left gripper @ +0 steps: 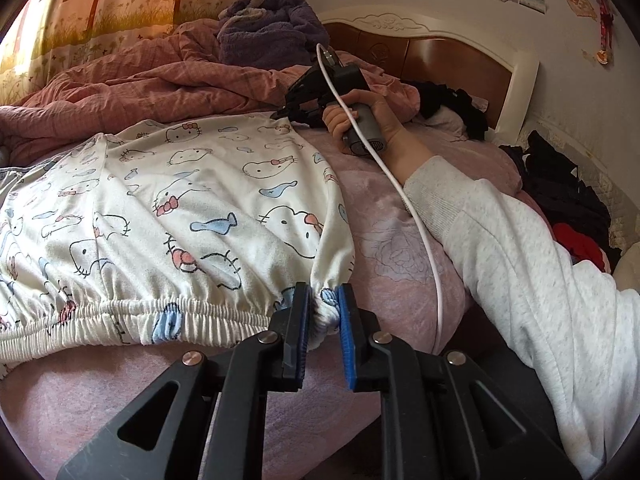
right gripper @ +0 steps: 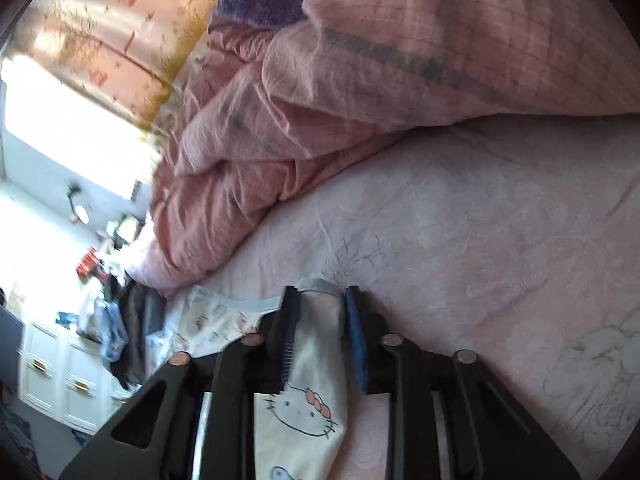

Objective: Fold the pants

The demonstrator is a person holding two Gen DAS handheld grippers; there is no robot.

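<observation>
No readable brand text or labels anywhere; the only markings were cartoon cat faces with pink bows and blue fish shapes printed over the pants (left gripper: 192, 208).

Pants were cream-white, soft and wrinkled, with a gathered elastic waistband (left gripper: 132, 320) along the near edge in the left wrist view. They lay spread on the pink bedsheet (left gripper: 392, 248), which had a faint rose outline pattern, reaching from the near edge toward the far side of the bed.

Left gripper (left gripper: 323, 312): jaws clenched on the right end of the waistband, bunched fabric squeezed between the blue pads (left gripper: 347, 336); gap narrow, cloth filling it.

Right gripper (right gripper: 320, 312): in its own view the far end of the pants ran up between the two fingers, a cat face print just below the pads, the hem poking out past the tips. Jaws closed down on that cloth, pinching it. In the left wrist view the same gripper sat at the far corner of the pants, held by a hand (left gripper: 360, 120) in a light grey sleeve (left gripper: 520, 248), with a white cable (left gripper: 416, 216) trailing back from it.

So pants were stretched between the two grippers, one at the waistband, one at the far end.

Behind: rumpled pink quilt (left gripper: 132, 84), purple towel-like pile (left gripper: 272, 28), wooden headboard (left gripper: 448, 56), dark clothes (left gripper: 568, 192) at the right, patterned curtain (left gripper: 100, 4).
</observation>
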